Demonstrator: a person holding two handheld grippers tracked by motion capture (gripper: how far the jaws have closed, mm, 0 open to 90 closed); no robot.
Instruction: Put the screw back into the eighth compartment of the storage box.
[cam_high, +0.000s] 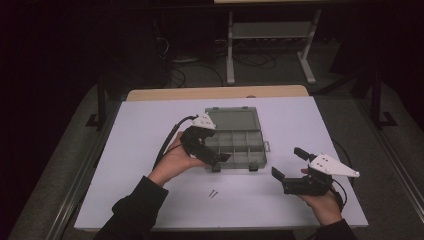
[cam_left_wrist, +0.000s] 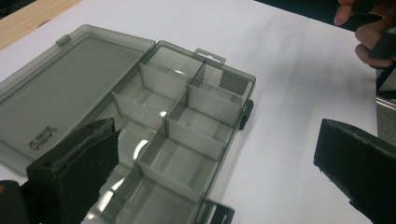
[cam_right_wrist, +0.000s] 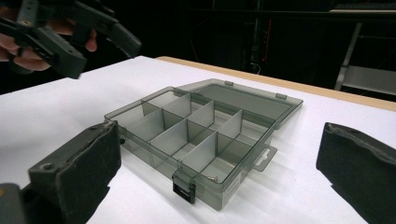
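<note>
On the white tabletop (cam_high: 150, 130) an open compartment box (cam_high: 239, 140) lies ready for loading, two screws (cam_high: 213, 193) nearby, left tongs (cam_high: 212, 150) and right tongs (cam_high: 289, 167) both wide, empty.

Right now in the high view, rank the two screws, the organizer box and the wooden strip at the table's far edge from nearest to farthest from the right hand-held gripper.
1. Two screws, on the white table to the left of the right hand-held gripper.
2. Organizer box, open, farther back at mid-table.
3. Wooden strip, along the far edge.
</note>
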